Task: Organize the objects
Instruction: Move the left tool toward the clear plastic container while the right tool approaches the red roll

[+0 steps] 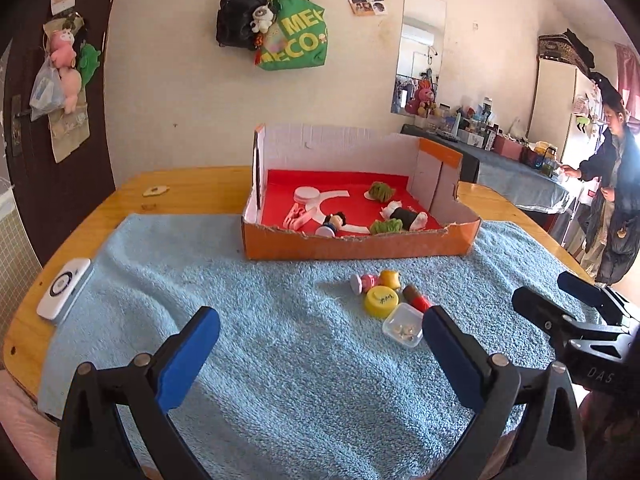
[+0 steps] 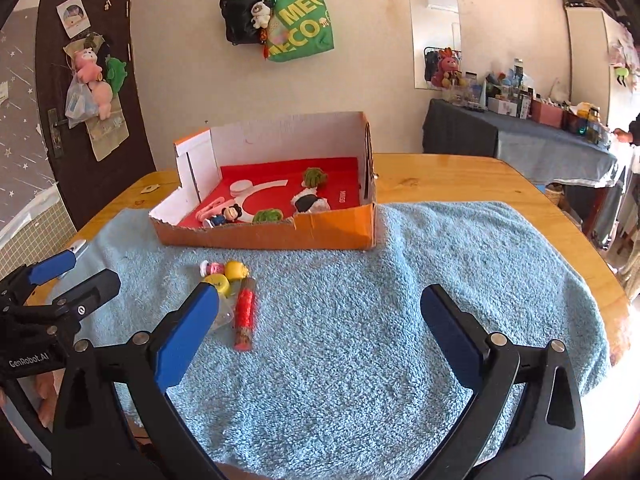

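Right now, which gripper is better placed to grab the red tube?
Probably the right gripper. The red tube lies just beside its left finger, a short shift from centred, jaws open and empty. The left gripper has the clear plastic box and yellow cap in front of the tube.

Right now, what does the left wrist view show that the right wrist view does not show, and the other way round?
Only the left wrist view shows the whole white device near the table's left edge, a standing person at far right, and the small clear box unobstructed.

Only the right wrist view shows the red tube at full length and the towel's bare right part.

Both show the orange box with toys inside, the yellow cap, and both grippers open, holding nothing: left gripper, right gripper.
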A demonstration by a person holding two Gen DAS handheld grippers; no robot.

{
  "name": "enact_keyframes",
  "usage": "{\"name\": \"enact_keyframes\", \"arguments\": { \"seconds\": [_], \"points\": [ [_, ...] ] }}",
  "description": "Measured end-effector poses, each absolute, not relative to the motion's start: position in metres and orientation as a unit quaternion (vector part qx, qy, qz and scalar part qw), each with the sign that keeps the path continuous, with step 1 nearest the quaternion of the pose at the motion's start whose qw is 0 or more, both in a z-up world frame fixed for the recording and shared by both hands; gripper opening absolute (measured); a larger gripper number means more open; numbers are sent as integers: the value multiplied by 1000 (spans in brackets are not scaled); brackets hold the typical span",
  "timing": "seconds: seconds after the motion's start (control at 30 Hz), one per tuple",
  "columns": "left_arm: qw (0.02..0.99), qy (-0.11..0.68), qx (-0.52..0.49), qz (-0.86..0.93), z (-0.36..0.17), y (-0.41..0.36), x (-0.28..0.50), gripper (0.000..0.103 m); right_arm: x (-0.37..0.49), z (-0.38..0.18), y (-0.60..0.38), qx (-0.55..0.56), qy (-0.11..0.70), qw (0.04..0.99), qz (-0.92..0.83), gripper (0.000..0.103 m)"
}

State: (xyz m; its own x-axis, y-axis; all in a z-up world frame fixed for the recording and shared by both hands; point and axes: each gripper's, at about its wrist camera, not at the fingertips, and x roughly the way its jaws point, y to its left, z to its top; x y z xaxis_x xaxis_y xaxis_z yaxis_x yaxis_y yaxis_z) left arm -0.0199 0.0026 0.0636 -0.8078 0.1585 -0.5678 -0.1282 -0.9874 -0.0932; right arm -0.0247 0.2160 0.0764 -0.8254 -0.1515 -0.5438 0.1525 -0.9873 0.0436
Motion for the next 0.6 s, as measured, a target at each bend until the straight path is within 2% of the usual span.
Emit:
{"name": "enact_keyframes", "arguments": {
  "seconds": [0.3,0.6],
  "points": [
    [74,-19,-336,939,34,8,-24,103,-28,50,217,317,-1,79,-945,103],
    [75,-14,-344,936,30,10,-27,103,-32,41,216,329,-5,85,-940,103]
  ]
}}
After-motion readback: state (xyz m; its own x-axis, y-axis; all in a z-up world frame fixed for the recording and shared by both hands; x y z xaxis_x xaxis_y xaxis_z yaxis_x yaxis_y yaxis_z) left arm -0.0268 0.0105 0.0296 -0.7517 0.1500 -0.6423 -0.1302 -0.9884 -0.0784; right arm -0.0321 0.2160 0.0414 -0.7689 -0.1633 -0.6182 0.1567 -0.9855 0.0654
